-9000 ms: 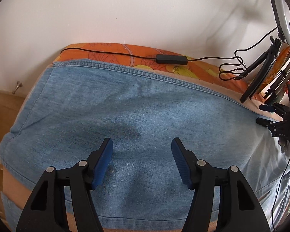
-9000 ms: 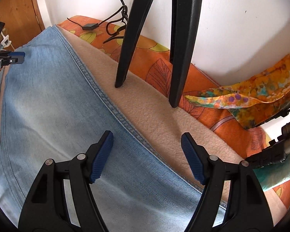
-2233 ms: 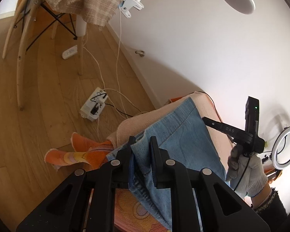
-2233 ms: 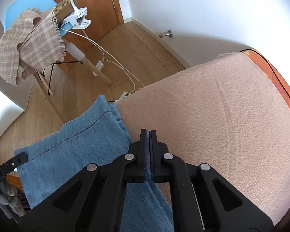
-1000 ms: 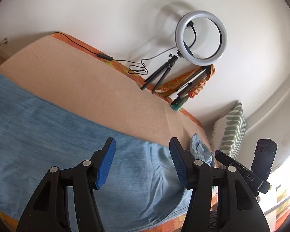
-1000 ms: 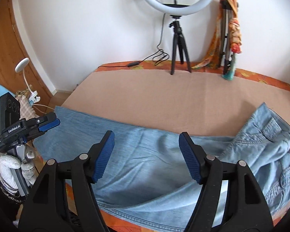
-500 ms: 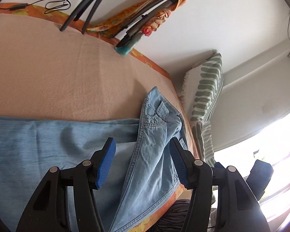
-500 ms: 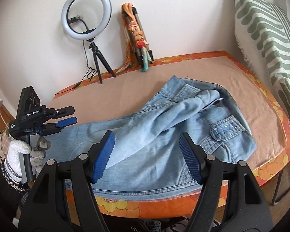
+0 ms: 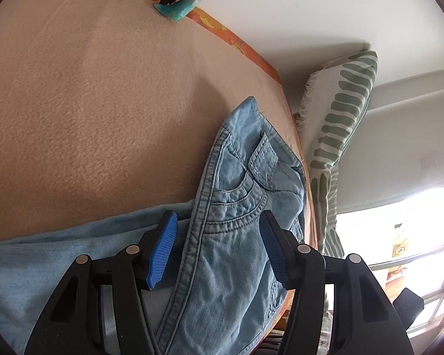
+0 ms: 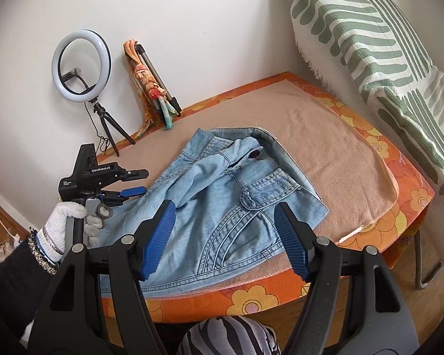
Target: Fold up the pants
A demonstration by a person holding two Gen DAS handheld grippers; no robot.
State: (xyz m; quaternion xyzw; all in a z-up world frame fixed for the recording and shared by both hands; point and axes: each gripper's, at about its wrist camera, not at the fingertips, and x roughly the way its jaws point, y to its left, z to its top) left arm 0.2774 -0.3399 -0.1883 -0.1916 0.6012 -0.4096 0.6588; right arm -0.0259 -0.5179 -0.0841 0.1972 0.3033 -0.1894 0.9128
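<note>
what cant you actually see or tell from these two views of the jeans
- Leg ends of the jeans: in the right wrist view the left gripper and gloved hand cover them; the left wrist view cuts them off at its left edge.
- Layers at the waist: bunched denim hides them in both views.
- Height of the right gripper above the denim: not settled by either view.
- Ring light: off or on, unclear.

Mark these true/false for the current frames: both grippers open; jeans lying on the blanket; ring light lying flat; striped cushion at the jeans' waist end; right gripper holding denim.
1. Left gripper and right gripper are open. True.
2. The jeans lie on the beige blanket. True.
3. The ring light lies flat. False: it stands on a tripod by the wall.
4. The striped cushion is at the waist end. True.
5. Right gripper holds denim. False: nothing between its fingers.
</note>
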